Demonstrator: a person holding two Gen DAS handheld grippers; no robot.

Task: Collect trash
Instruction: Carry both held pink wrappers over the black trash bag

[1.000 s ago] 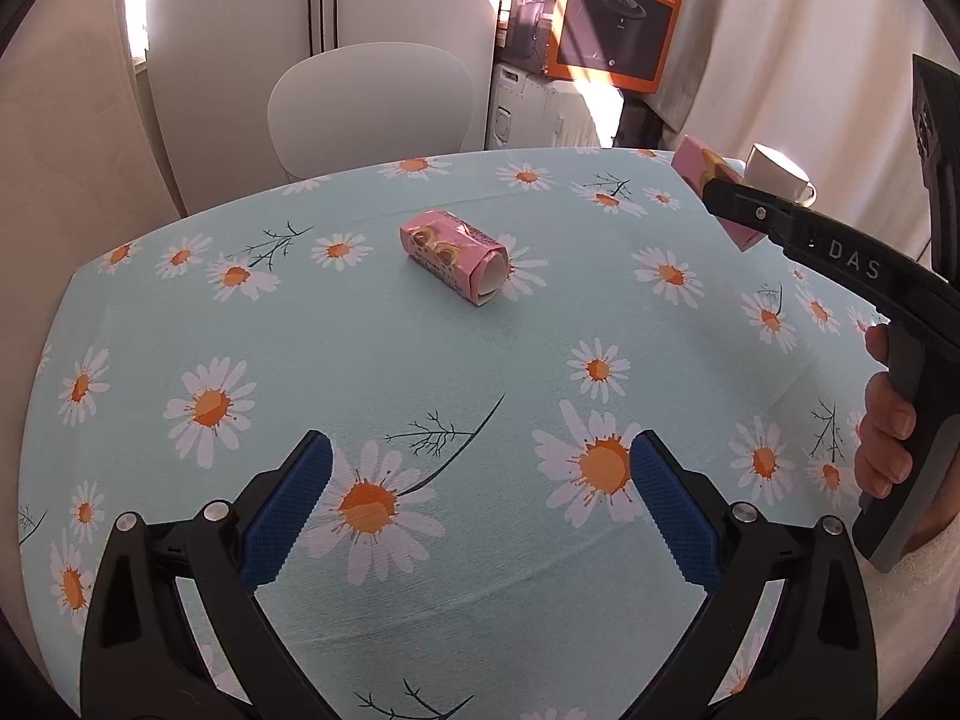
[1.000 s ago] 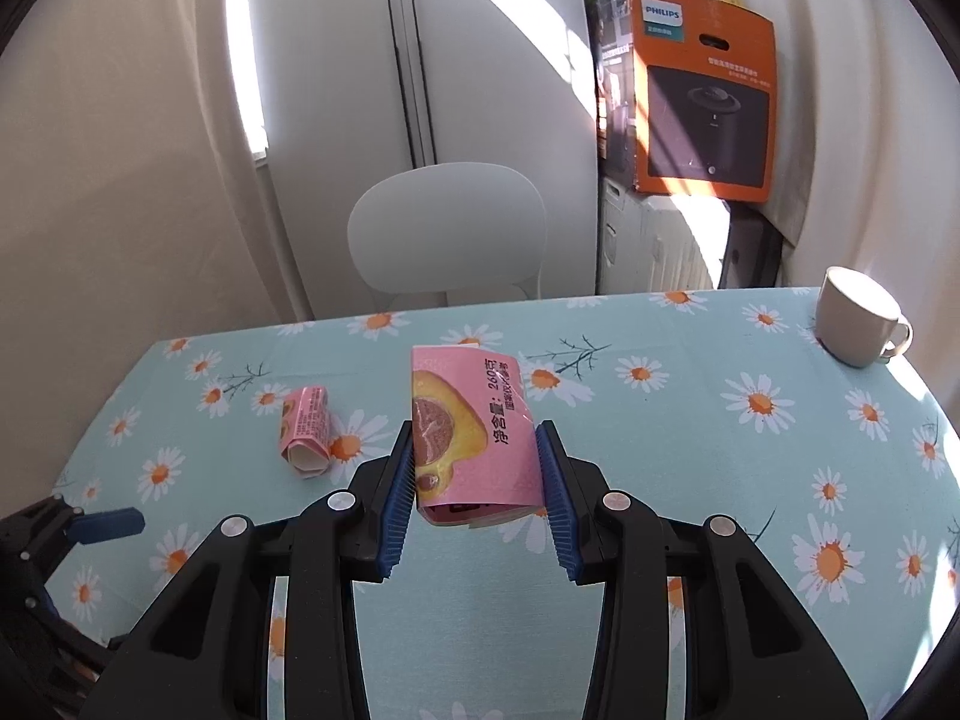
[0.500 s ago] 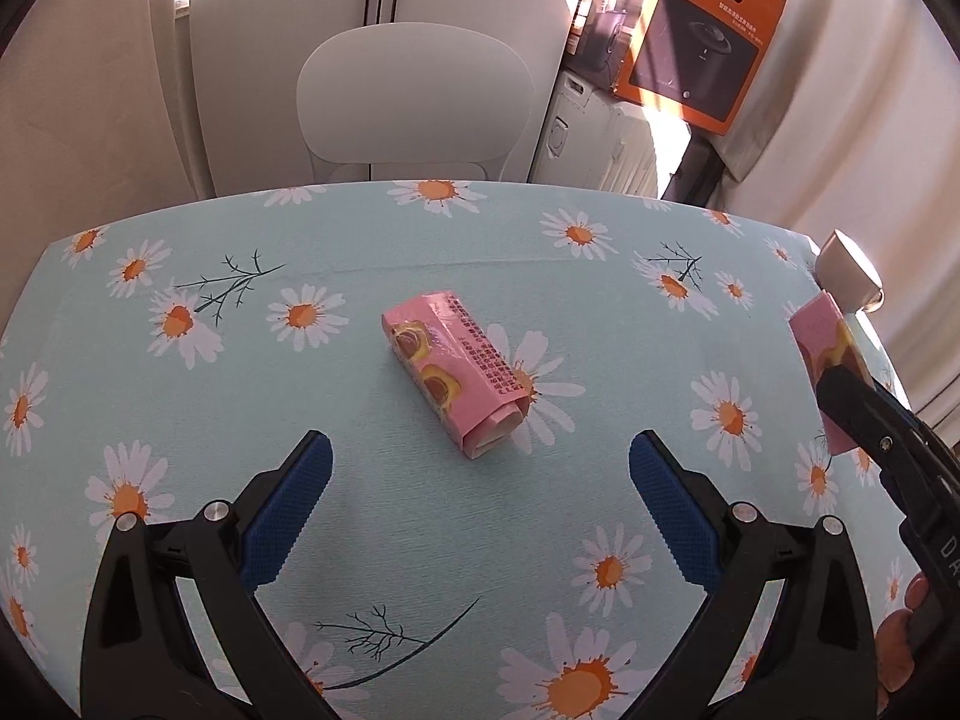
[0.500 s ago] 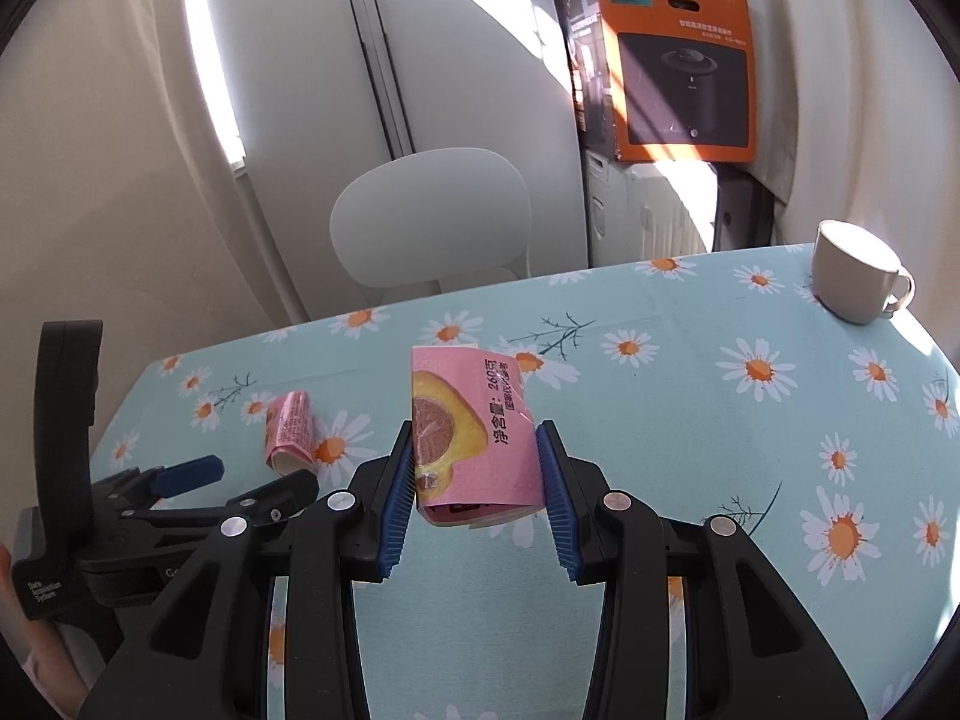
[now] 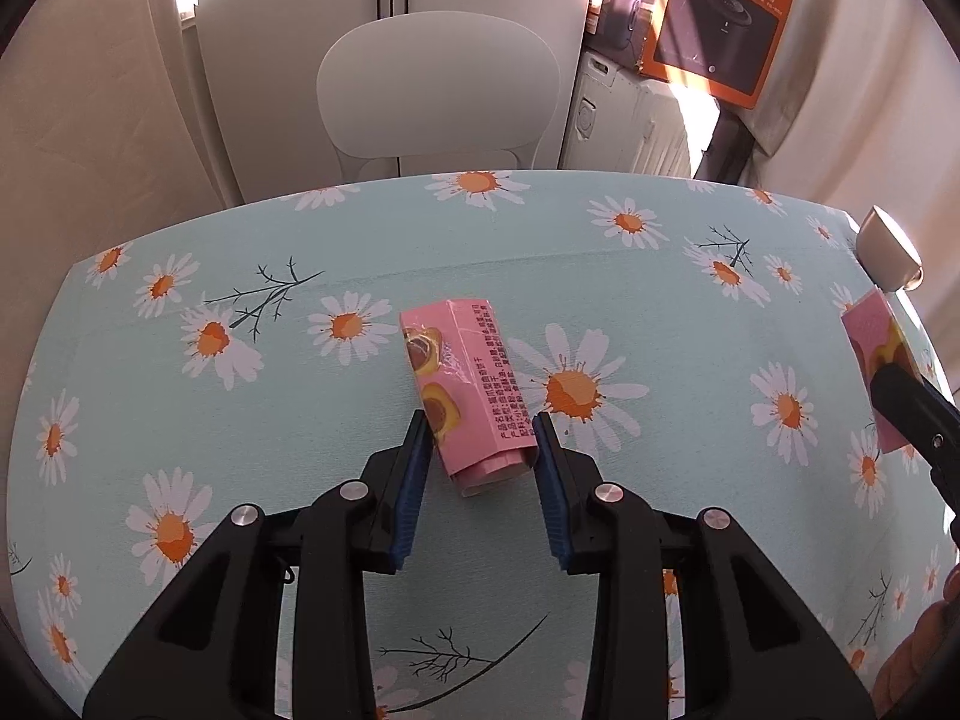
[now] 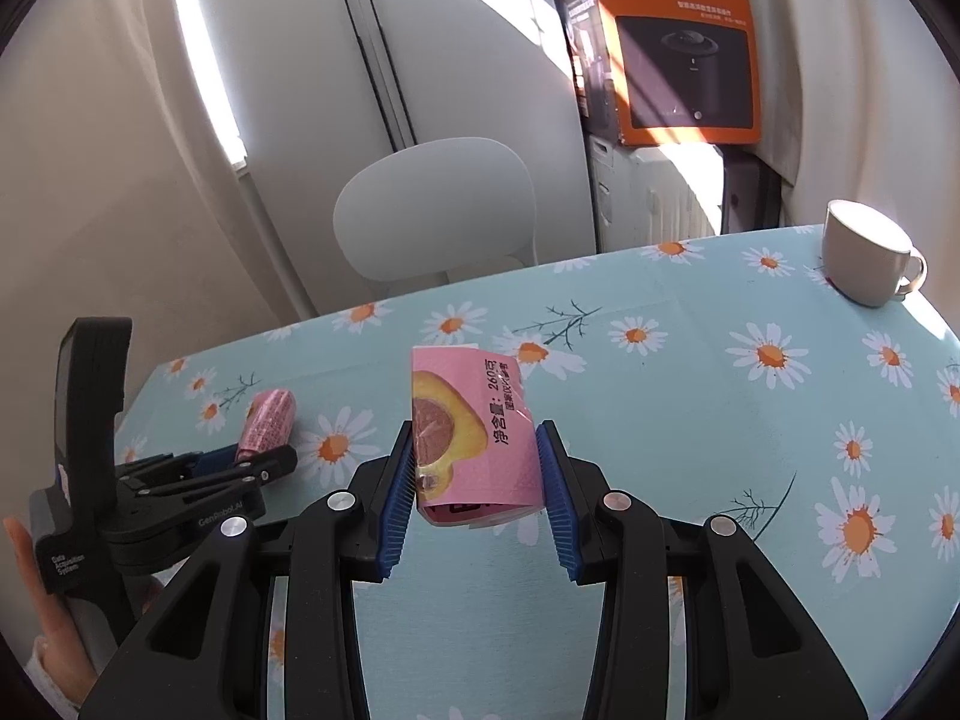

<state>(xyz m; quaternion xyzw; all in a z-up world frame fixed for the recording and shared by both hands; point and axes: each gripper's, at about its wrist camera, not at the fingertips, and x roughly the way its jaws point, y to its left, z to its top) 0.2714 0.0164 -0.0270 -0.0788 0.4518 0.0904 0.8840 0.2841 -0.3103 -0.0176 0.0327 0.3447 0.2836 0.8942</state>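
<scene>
A rolled pink snack wrapper (image 5: 462, 372) lies on the daisy tablecloth (image 5: 198, 456). My left gripper (image 5: 480, 444) is closing on its near end, and both blue pads touch its sides. In the right wrist view that gripper (image 6: 240, 459) sits low at the left with the roll (image 6: 270, 420) sticking out past its tips. My right gripper (image 6: 477, 462) is shut on a flat pink packet (image 6: 474, 420) printed with a peach, held above the cloth. The left wrist view shows that packet (image 5: 876, 348) at the right edge.
A beige mug (image 6: 864, 261) stands at the table's far right corner. A white chair (image 6: 438, 204) is tucked in behind the far edge, and an orange appliance box (image 6: 684, 48) rests on a cabinet beyond. A hand (image 6: 36, 600) grips the left handle.
My left gripper moved forward to the rolled wrapper and its jaws went from wide open to closed around the roll. The right gripper kept hold of its packet and barely moved.
</scene>
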